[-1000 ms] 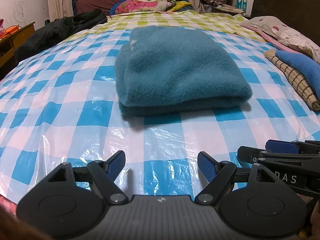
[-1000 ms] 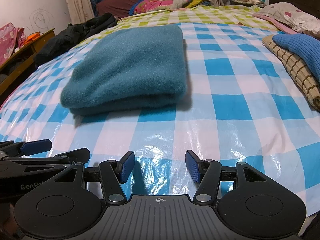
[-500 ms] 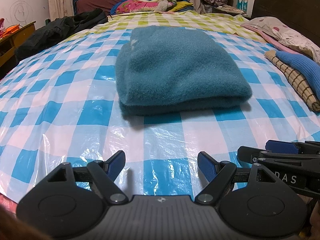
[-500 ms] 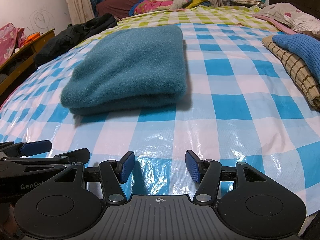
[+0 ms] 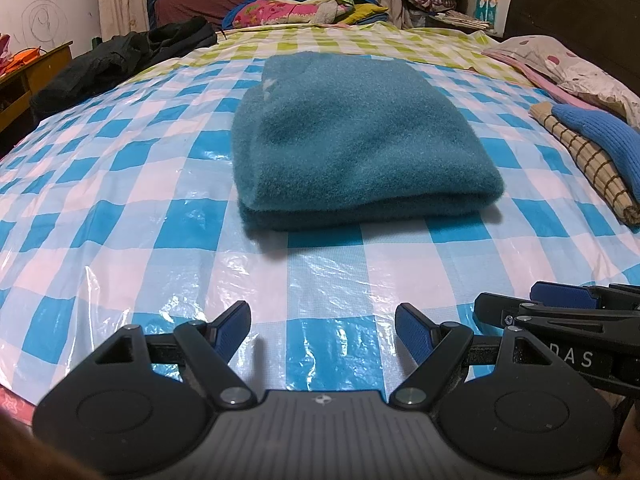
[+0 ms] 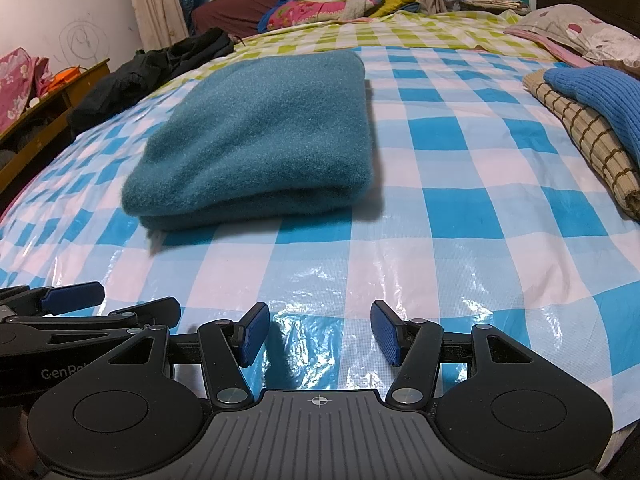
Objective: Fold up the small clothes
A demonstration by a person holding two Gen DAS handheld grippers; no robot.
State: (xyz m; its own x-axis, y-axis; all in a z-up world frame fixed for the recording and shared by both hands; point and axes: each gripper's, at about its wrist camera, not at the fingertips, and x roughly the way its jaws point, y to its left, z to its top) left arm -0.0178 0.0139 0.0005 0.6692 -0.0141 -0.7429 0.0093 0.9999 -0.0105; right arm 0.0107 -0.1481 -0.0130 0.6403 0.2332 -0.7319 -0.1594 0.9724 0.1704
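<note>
Teal fleece garment, folded (image 5: 356, 148), lies mid-bed on the blue-and-white checked plastic sheet (image 5: 120, 208). Blue knit sweater on a tan checked cloth (image 6: 592, 92) sits to its right, well apart. Left gripper (image 5: 323, 326) and right gripper (image 6: 318, 330): jaws wide, empty, short of the garment. Unchanged from a second ago. Only the right view shows pink floral fabric (image 6: 16, 80).
</note>
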